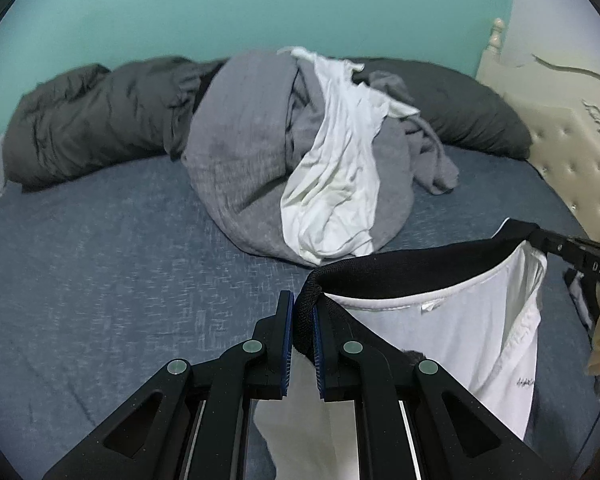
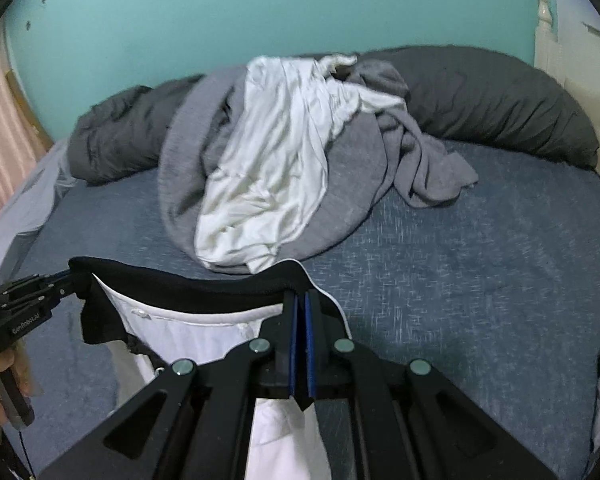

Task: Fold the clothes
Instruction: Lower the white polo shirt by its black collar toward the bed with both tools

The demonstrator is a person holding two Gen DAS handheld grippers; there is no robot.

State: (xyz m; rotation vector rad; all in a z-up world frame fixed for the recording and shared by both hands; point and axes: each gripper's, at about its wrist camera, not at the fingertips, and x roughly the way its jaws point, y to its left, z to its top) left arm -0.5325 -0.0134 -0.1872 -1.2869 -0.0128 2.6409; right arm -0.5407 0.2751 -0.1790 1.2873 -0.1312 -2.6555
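Black two-finger left gripper (image 1: 300,312) has its jaws closed on the near-left end of a black ribbed waistband (image 1: 420,268) of a white garment with black trim (image 1: 460,344). At the waistband's other end the right gripper (image 2: 300,312) likewise pinches it, so the band stretches between both and the white cloth hangs below, above the blue-grey bed sheet (image 1: 100,260). Farther back lies a heap of grey knitted fabric (image 1: 236,160) with a crumpled white shirt (image 1: 332,184) on top, dark grey pillows (image 1: 84,120) behind.
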